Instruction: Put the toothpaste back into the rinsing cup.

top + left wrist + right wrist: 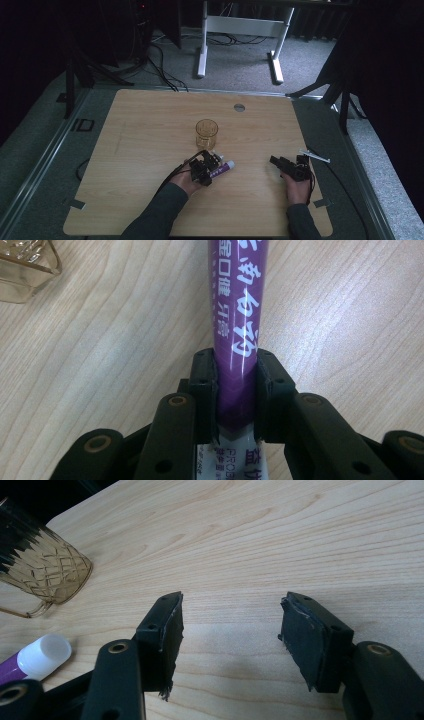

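On the wooden bench point(150, 130), the left gripper point(235, 390) has its jaws clamped on the lower end of a purple tube point(235, 315) with white lettering, which lies on the bench top with its white cap point(47, 652) pointing toward the right side. An amber patterned glass point(206, 133) stands just beyond the tube, near but apart from it. The right gripper point(230, 635) rests well to the right with its jaws spread wide around nothing, seemingly just above the wood.
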Demonstrator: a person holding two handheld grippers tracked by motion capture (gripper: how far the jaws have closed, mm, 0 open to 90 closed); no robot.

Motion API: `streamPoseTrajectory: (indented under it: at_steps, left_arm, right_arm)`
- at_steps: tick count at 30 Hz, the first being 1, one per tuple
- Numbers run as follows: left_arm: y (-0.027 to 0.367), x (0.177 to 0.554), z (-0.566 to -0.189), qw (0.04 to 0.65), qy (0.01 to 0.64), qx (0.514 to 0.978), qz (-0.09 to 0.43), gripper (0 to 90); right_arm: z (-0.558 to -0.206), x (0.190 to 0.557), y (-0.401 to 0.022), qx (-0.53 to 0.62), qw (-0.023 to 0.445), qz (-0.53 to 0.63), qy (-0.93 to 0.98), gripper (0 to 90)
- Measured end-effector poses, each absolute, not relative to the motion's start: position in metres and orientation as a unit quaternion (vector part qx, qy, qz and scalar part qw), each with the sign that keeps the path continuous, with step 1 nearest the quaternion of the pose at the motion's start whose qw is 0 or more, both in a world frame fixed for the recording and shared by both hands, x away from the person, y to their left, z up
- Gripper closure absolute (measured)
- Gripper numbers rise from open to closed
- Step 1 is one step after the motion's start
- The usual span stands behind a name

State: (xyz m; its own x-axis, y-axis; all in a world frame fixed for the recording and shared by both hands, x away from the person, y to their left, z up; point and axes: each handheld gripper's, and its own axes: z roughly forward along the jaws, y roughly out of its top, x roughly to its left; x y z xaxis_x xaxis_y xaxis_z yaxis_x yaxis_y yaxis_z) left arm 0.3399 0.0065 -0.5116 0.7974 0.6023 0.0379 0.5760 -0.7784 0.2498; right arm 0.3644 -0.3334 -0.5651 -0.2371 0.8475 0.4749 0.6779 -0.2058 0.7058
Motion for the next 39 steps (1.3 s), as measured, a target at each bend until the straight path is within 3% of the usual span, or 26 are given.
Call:
streamPoseTrajectory:
  at_steps: [39]
  left_arm:
    - [0.031,0.344,-0.458,0.176,0.342,0.918,0.096,76.1]
  right_arm:
    - [-0.565,0.363,-0.333,0.612,0.088,0.479,0.623,41.4]
